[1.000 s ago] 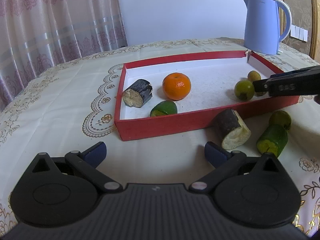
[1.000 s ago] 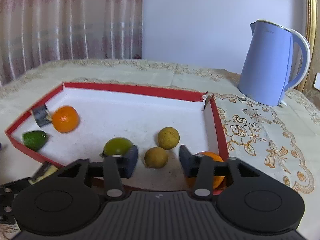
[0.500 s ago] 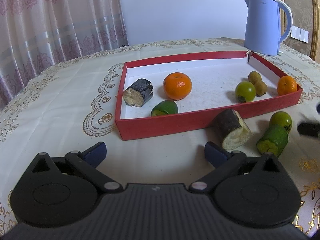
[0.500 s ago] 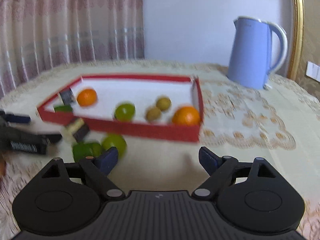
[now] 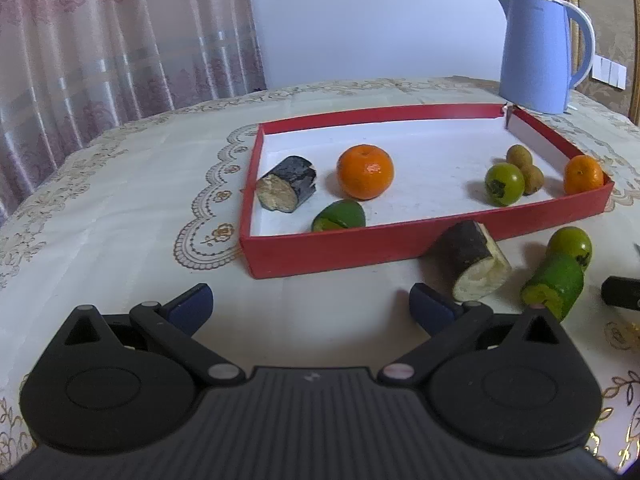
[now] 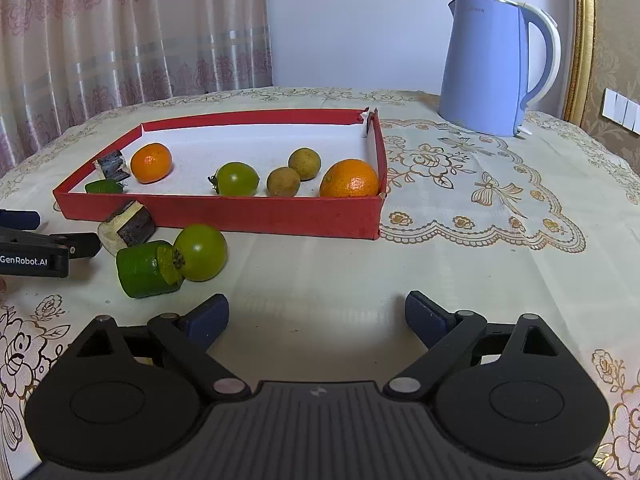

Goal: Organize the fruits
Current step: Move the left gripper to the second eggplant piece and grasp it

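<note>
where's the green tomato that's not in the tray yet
In the right wrist view the green tomato sits on the tablecloth, low left, before the red tray, touching the cut green fruit piece.

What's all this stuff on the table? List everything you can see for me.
red tray: one, red walls, white floor, mid-table.
oranges: two, orange, inside the tray, one at each end.
green tomato: one, green, inside the tray.
small brown fruits: two, brownish, inside the tray, side by side.
dark cut chunk: one, black skin, pale cut face, inside the tray.
green cut piece: one, inside the tray by its front wall.
dark chunk outside: one, on the cloth against the tray.
green cylinder piece: one, on the cloth.
loose green tomato: one, touching that cylinder.
kettle: one, pale blue, behind the tray.
left claw: black, blue pads, open, empty.
right claw: same, opening, empty.
</note>
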`<state>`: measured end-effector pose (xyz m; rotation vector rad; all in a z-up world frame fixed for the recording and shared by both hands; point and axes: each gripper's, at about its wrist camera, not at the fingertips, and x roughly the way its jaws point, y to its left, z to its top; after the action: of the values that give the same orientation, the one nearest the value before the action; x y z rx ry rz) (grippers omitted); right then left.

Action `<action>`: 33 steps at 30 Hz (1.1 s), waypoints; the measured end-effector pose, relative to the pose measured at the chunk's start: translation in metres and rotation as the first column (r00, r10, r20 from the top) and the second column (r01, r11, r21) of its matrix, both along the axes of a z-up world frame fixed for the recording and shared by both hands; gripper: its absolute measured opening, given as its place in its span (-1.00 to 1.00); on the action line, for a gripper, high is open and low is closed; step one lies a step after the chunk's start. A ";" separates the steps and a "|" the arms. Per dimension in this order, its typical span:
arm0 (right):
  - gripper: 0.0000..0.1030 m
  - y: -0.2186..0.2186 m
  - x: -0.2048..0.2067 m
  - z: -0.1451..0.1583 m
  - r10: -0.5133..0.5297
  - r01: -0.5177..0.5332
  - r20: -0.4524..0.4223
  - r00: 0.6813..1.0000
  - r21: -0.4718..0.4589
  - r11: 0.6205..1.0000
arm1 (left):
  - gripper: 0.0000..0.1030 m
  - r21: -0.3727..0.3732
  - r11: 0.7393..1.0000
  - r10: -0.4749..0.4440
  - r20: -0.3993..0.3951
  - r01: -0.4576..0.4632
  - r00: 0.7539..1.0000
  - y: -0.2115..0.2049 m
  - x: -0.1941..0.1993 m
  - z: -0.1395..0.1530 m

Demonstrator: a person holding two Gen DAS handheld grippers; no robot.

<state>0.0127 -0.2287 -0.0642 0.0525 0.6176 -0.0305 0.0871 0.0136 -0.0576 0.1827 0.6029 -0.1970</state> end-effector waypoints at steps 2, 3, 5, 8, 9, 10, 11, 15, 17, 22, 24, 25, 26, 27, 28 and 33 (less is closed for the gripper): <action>0.88 0.000 0.000 0.000 0.002 -0.002 -0.002 1.000 -0.001 1.000 | 1.00 0.008 1.000 0.010 0.005 -0.010 1.000 0.000 -0.001 0.000; 0.88 0.001 0.000 0.000 0.003 -0.003 -0.004 1.000 -0.005 1.000 | 1.00 0.012 1.000 0.013 0.007 -0.013 1.000 -0.001 -0.001 0.000; 0.89 0.001 0.000 0.000 0.004 -0.004 -0.004 1.000 -0.006 1.000 | 1.00 0.020 0.999 0.025 0.011 -0.025 1.000 0.000 -0.002 0.001; 0.89 0.001 0.001 0.000 0.004 -0.004 -0.005 1.000 -0.005 1.000 | 1.00 0.008 0.999 0.054 0.001 -0.054 0.999 0.003 -0.002 0.003; 0.89 0.000 0.001 -0.001 0.004 -0.004 -0.004 1.000 -0.005 1.000 | 1.00 -0.018 0.998 0.065 -0.020 -0.065 0.998 0.006 -0.002 0.003; 0.90 0.001 0.001 0.000 0.004 -0.004 -0.004 1.000 -0.005 1.000 | 1.00 -0.040 0.997 0.070 -0.036 -0.072 0.997 0.008 -0.002 0.003; 0.90 0.001 0.001 0.000 0.004 -0.004 -0.005 1.000 -0.005 1.000 | 1.00 -0.069 0.995 0.074 -0.057 -0.078 0.996 0.010 -0.002 0.004; 0.90 0.000 0.001 0.000 0.004 -0.004 -0.004 1.000 -0.005 1.000 | 1.00 -0.159 0.983 0.077 -0.082 -0.089 0.994 0.013 -0.004 0.010; 0.90 0.000 0.001 0.000 0.004 -0.004 -0.005 1.000 -0.005 1.000 | 1.00 -0.178 0.981 0.061 -0.078 -0.074 0.995 0.010 -0.006 0.015; 0.91 0.001 0.000 0.000 0.004 -0.004 -0.005 1.000 -0.005 1.000 | 1.00 -0.182 0.983 0.017 -0.054 -0.026 0.998 -0.009 -0.011 0.027; 0.91 0.001 0.000 0.000 0.004 -0.004 -0.005 1.000 -0.005 1.000 | 1.00 -0.172 0.985 0.002 -0.050 -0.010 0.999 -0.019 -0.009 0.028; 0.91 0.001 0.000 0.000 0.004 -0.004 -0.005 1.000 -0.005 1.000 | 1.00 -0.167 0.986 -0.004 -0.051 -0.004 0.999 -0.023 -0.008 0.027; 0.91 0.001 0.000 0.000 0.004 -0.004 -0.005 1.000 -0.005 1.000 | 1.00 -0.164 0.986 -0.010 -0.055 0.001 0.998 -0.027 -0.006 0.027; 0.91 0.001 0.000 0.000 0.004 -0.004 -0.005 1.000 -0.005 1.000 | 1.00 -0.162 0.987 -0.016 -0.059 0.007 0.998 -0.031 -0.004 0.026; 0.91 0.001 0.000 0.000 0.004 -0.004 -0.005 1.000 -0.005 1.000 | 1.00 -0.160 0.987 -0.020 -0.063 0.010 0.998 -0.034 -0.003 0.025; 0.91 0.001 0.000 0.000 0.005 -0.005 -0.005 1.000 -0.005 1.000 | 1.00 -0.117 0.993 -0.014 -0.090 0.003 0.996 -0.044 0.005 0.015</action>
<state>0.0128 -0.2279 -0.0642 0.0464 0.6224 -0.0277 0.0924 -0.0303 -0.0429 0.0635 0.6793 -0.2494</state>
